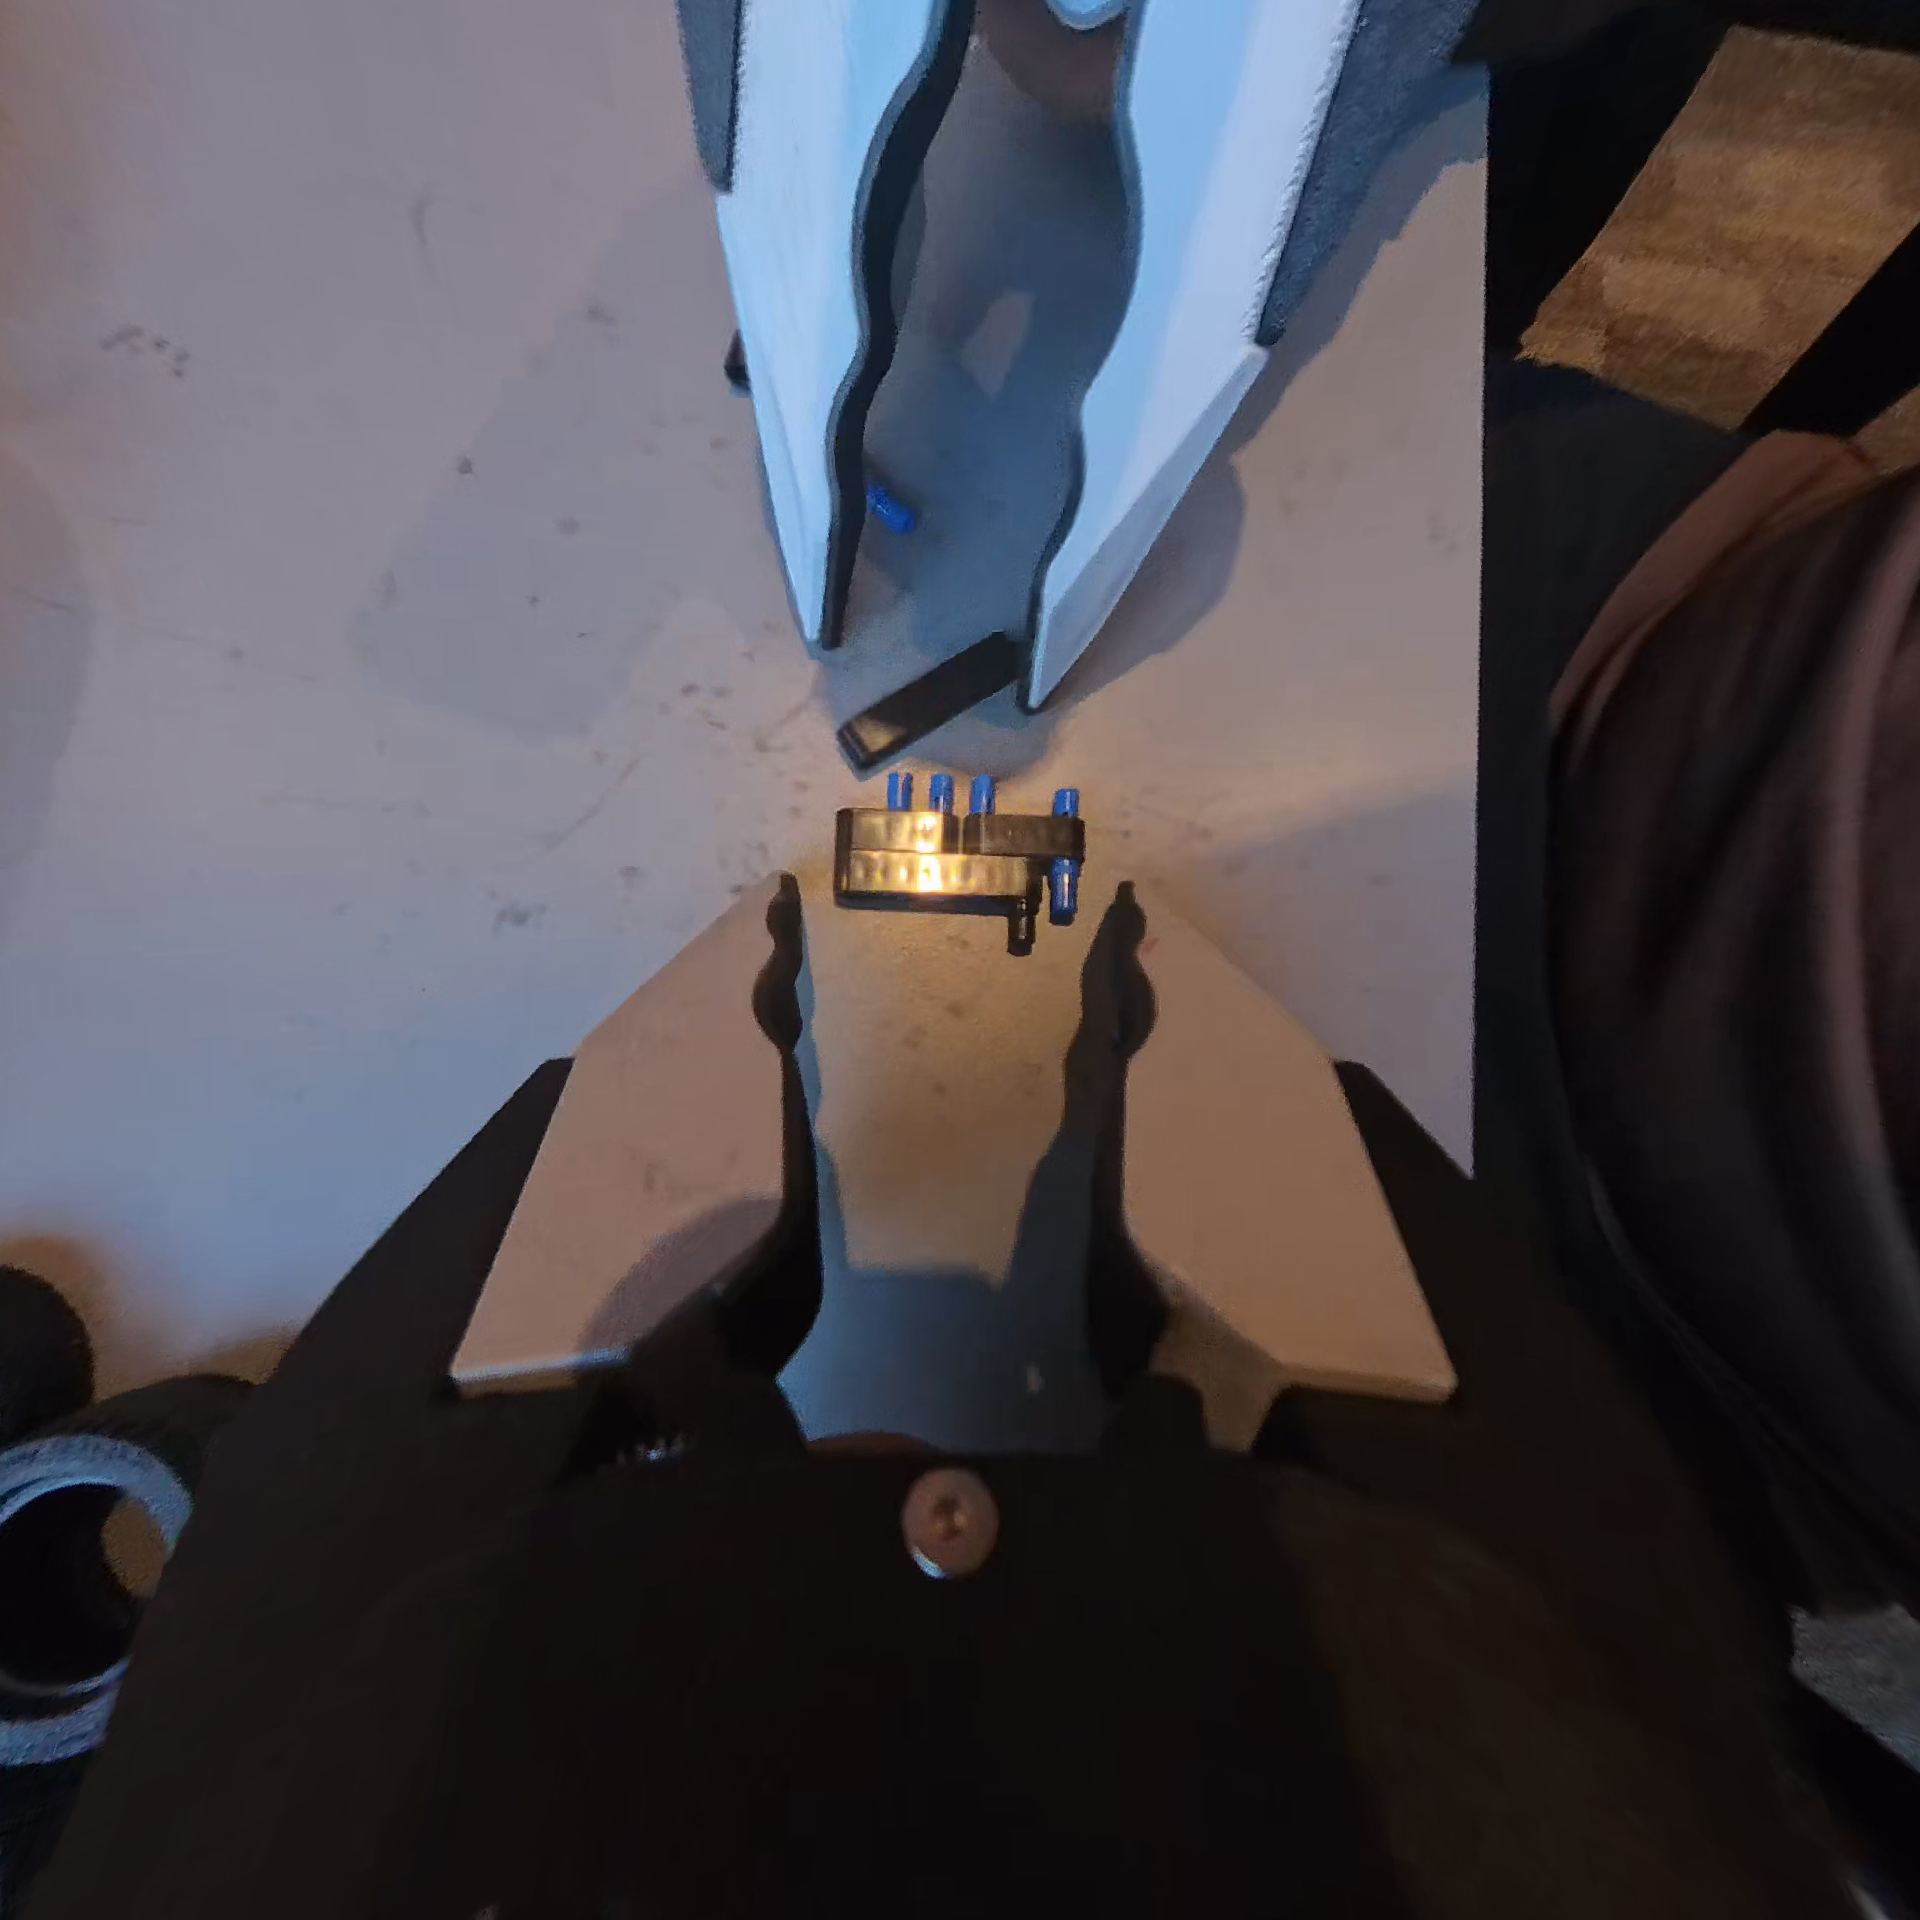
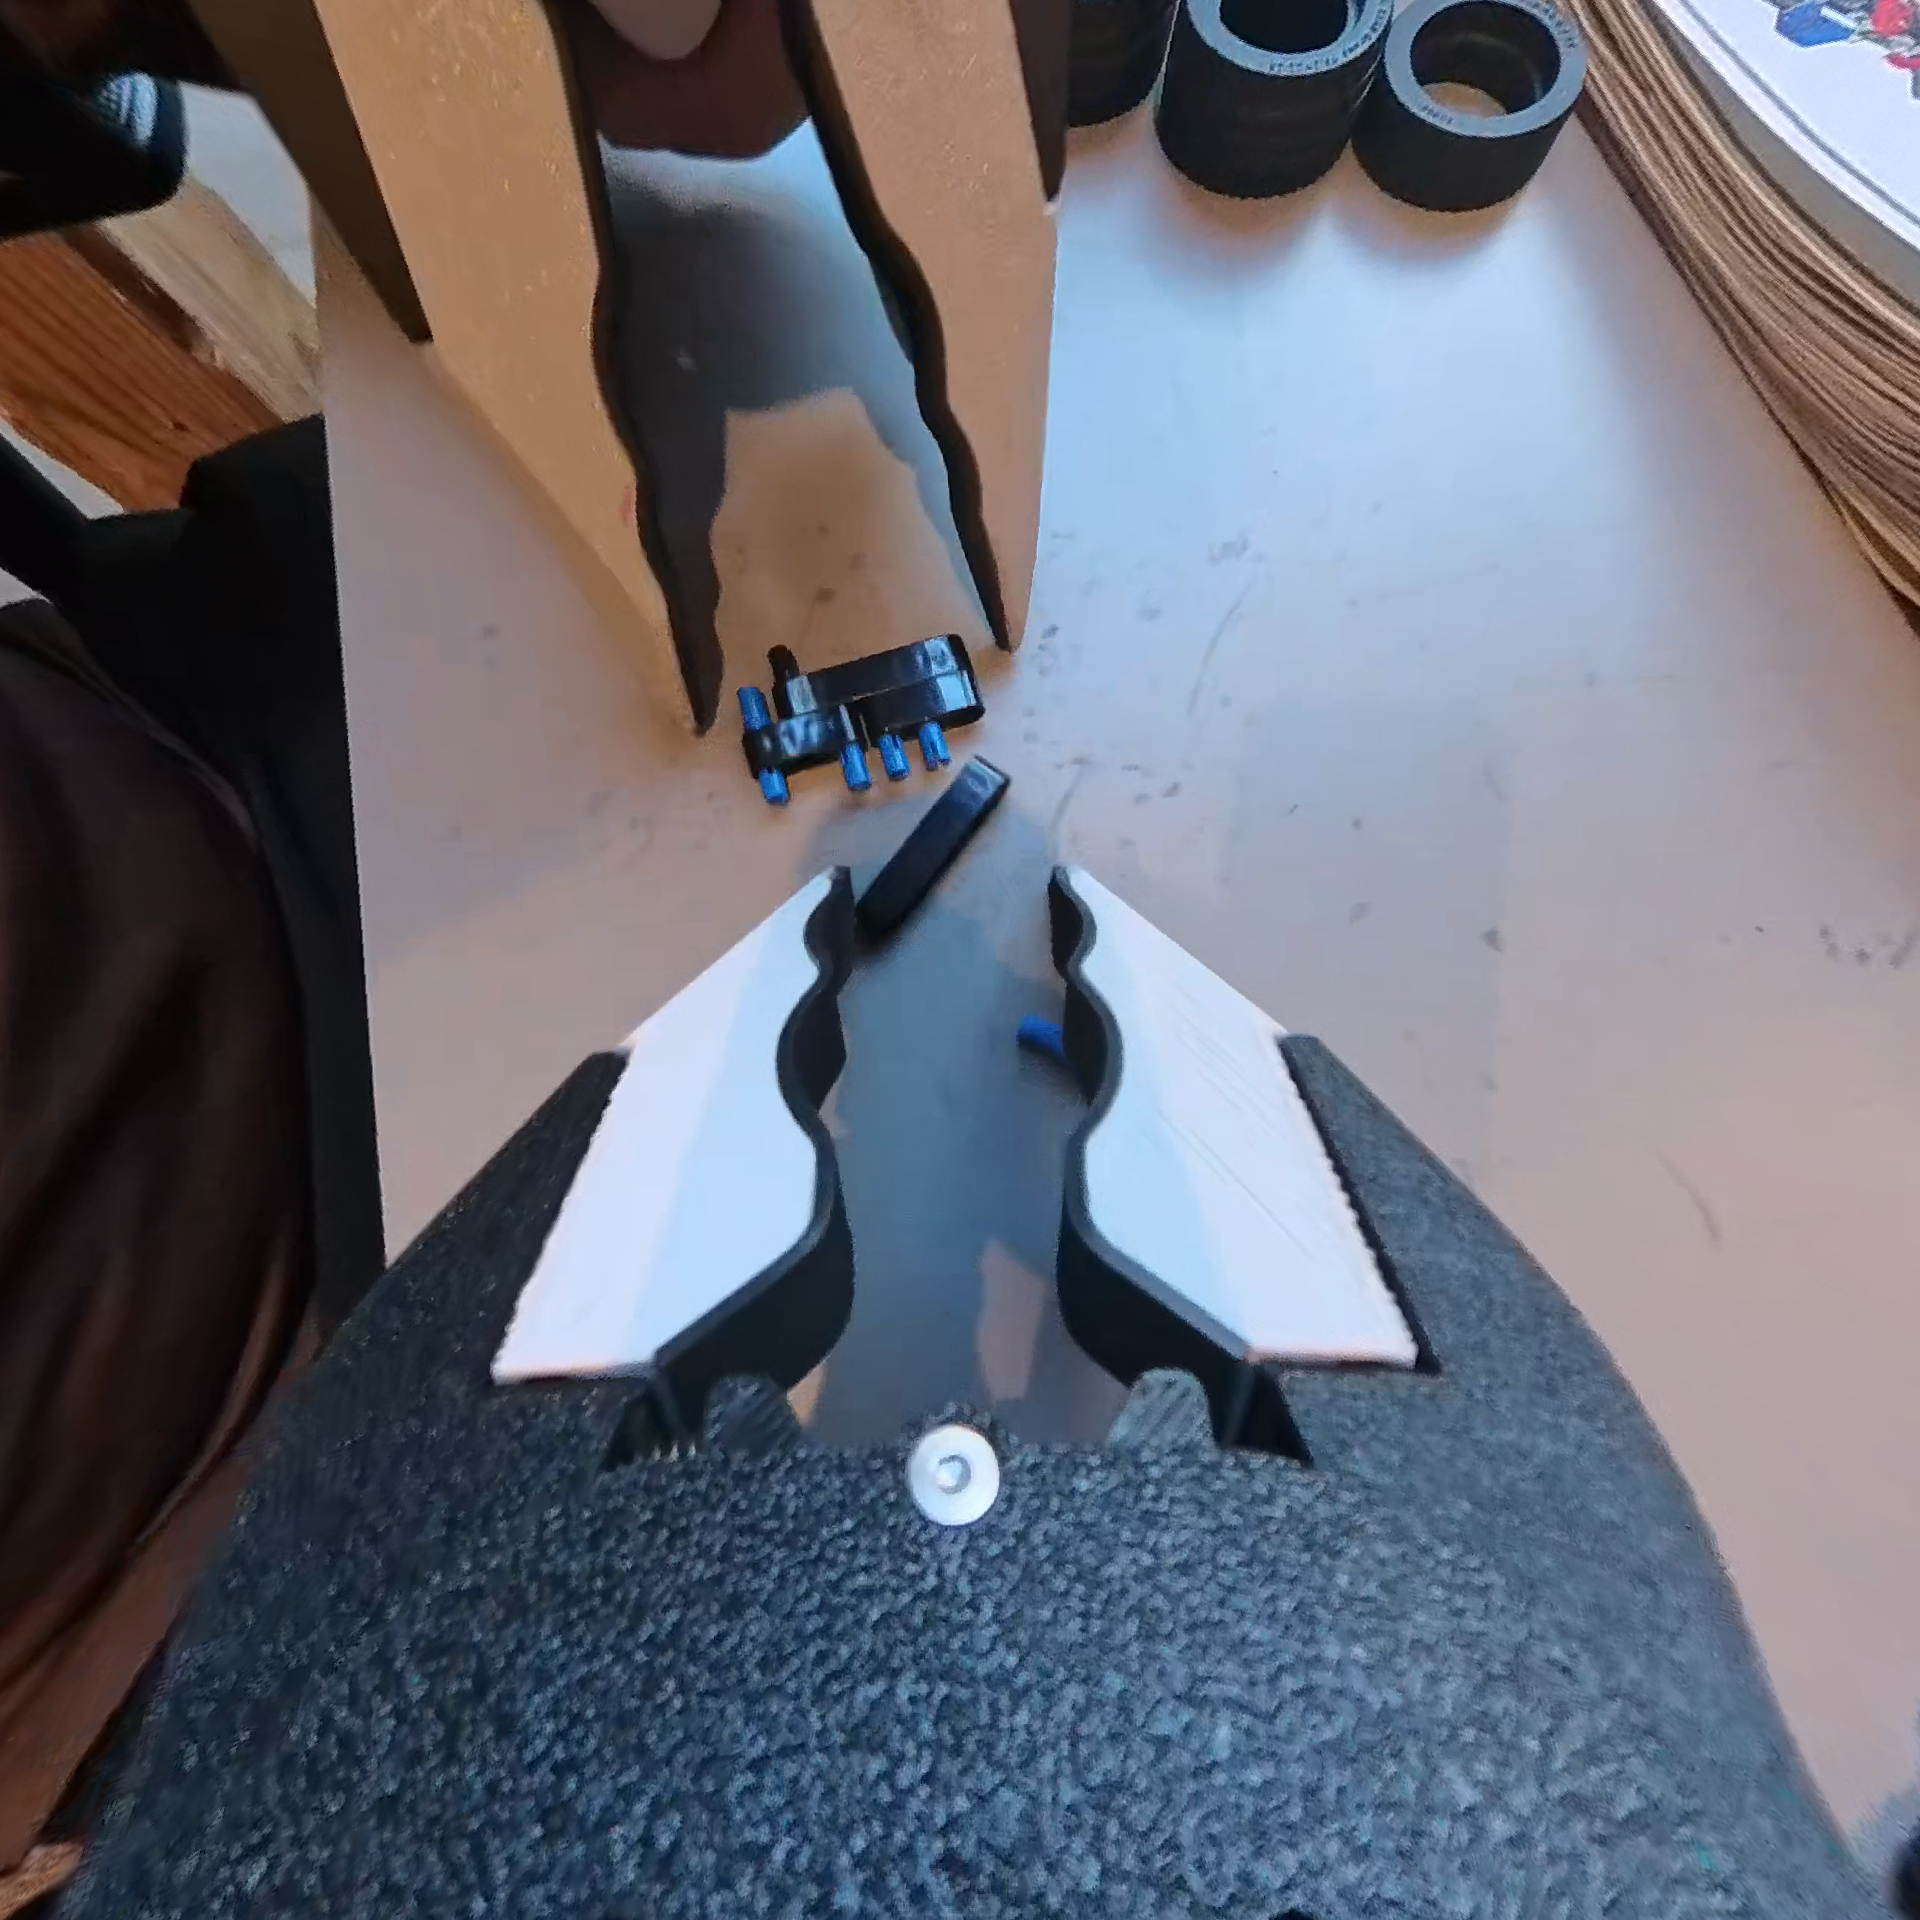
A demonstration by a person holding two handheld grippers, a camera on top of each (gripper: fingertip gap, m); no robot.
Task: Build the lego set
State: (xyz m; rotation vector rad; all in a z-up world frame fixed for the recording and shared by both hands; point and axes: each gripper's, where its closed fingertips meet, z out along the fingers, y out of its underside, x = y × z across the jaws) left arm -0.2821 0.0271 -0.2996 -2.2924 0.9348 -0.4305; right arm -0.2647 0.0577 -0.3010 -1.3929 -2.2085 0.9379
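A small assembly of black beams with several blue pins [image 1: 956, 857] lies on the white table [image 1: 312, 623], just ahead of my open, empty left gripper [image 1: 954, 904]. It also shows in the right wrist view [image 2: 862, 707], between the left gripper's tan fingertips [image 2: 707, 707]. My right gripper [image 2: 948, 883] is open and empty and faces the left one. A loose black beam [image 2: 930, 847] lies on the table at its left fingertip. A loose blue pin [image 2: 1039, 1036] lies beside the inside of its right finger. The beam [image 1: 930, 696] and pin [image 1: 890, 511] also show in the left wrist view.
Black rubber tyres [image 2: 1268, 94] stand at the far end of the table [image 2: 1351, 623], and one [image 1: 62, 1507] shows beside my left gripper. A stack of brown sheets [image 2: 1766, 312] with a printed booklet [image 2: 1818, 62] lies to the right. A person's dark clothing [image 1: 1714, 935] is past the table edge. Spacing between my two grippers at the tips: around 5 cm.
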